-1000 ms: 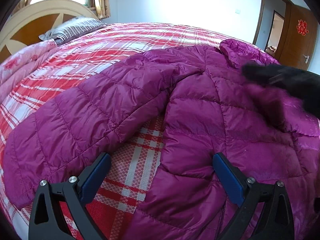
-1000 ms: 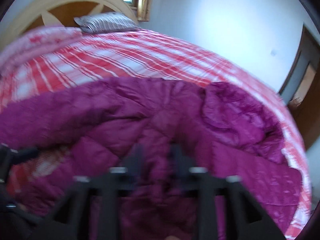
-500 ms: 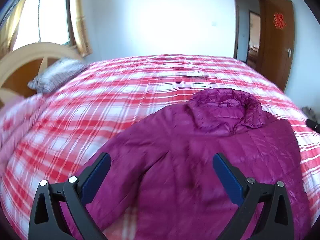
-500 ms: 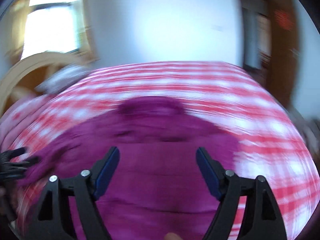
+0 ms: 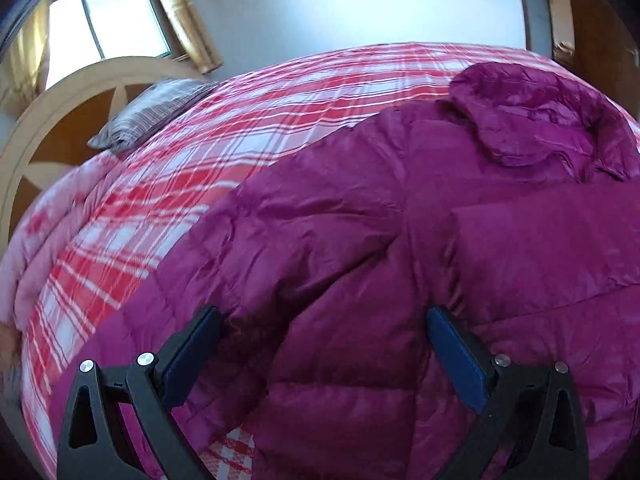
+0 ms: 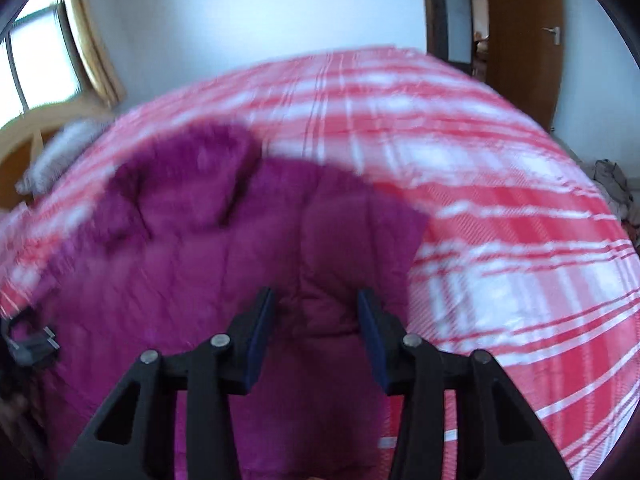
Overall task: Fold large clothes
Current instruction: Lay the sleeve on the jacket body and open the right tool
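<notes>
Both grippers have moved closer over the purple jacket (image 5: 360,260); left gripper (image 5: 324,344) gapes wide, touching nothing; right gripper (image 6: 316,320) is closing around a jacket fold, not yet pressing.

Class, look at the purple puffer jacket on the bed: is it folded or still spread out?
Partly folded. The jacket lies on the plaid bedspread with one sleeve spread left, while a panel lies doubled across its body.

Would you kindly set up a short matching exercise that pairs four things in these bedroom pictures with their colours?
Things:
1. jacket
2. bedspread
3. pillow
4. door

Colours:
A. brown
B. grey stripes
C. magenta
D. red and white plaid

Pairs: 1-C, 2-D, 3-B, 4-A
</notes>
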A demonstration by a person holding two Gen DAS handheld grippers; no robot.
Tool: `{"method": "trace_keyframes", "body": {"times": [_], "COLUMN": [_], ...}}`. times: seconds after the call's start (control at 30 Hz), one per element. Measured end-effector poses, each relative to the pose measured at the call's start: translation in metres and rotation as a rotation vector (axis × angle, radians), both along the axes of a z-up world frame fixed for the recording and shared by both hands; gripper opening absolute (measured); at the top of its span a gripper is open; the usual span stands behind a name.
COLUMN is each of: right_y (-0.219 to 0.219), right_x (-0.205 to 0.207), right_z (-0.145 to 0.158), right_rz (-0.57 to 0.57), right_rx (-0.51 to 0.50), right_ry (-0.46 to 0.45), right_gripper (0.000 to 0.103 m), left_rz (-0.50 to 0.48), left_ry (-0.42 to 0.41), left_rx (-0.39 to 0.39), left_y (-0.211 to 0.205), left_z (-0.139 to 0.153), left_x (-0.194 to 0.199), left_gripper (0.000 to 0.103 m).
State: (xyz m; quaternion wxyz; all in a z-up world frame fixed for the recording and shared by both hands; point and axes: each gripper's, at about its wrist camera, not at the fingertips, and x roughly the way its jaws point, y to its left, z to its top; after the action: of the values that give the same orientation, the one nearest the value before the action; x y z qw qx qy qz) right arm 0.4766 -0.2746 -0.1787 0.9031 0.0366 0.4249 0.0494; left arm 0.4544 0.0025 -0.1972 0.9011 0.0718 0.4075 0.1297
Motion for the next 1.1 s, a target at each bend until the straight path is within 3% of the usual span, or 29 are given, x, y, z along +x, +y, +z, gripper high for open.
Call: {"method": "trace_keyframes", "body": {"times": [0.1,0.17,0.33,0.43,0.63,0.83,0.9,1.0,1.1], "right_y": [0.002,-0.005,-0.024,-0.021,-0.018,-0.014,-0.012,0.0,0.035], "right_x": [-0.01,-0.012,-0.009,0.018,0.049,0.045,0.043,0.02,-0.008], "right_z": [-0.006,0.004,0.046,0.047,0.003,-0.002,0.007,0.036,0.058], "right_rz": [0.046,0.054,-0.062,-0.087,-0.124,-0.106,-0.117,-0.096,0.005], "right_rx": [-0.073,-0.065,-0.016,-0.013,-0.044,-0.09,-0.105,-0.064,-0.07], "right_ry": [-0.024,-0.026,-0.155,-0.119,0.007,-0.004,0.026,-0.006,-0.052], "right_gripper": [0.047,0.047,0.047,0.048,0.047,0.047,0.047,0.049,0.064], "left_rz": [0.002,0.004,0.009,0.01,0.01,0.013,0.013,0.013,0.013], "left_ry": [0.008,0.005,-0.007,-0.008,-0.01,-0.012,-0.012,-0.013,-0.012], "left_rx": [-0.014,0.003,0.024,0.018,0.021,0.012,0.007,0.006,0.003], "left_y": [0.001,-0.002,-0.005,-0.003,-0.003,-0.004,-0.003,-0.002,-0.003], "left_z": [-0.003,-0.005,-0.005,-0.006,-0.006,-0.006,-0.007,-0.007,-0.007], "left_x": [0.003,0.004,0.003,0.004,0.003,0.003,0.003,0.003,0.004], "left_gripper": [0.102,0.102,0.102,0.102,0.102,0.102,0.102,0.102,0.102]}}
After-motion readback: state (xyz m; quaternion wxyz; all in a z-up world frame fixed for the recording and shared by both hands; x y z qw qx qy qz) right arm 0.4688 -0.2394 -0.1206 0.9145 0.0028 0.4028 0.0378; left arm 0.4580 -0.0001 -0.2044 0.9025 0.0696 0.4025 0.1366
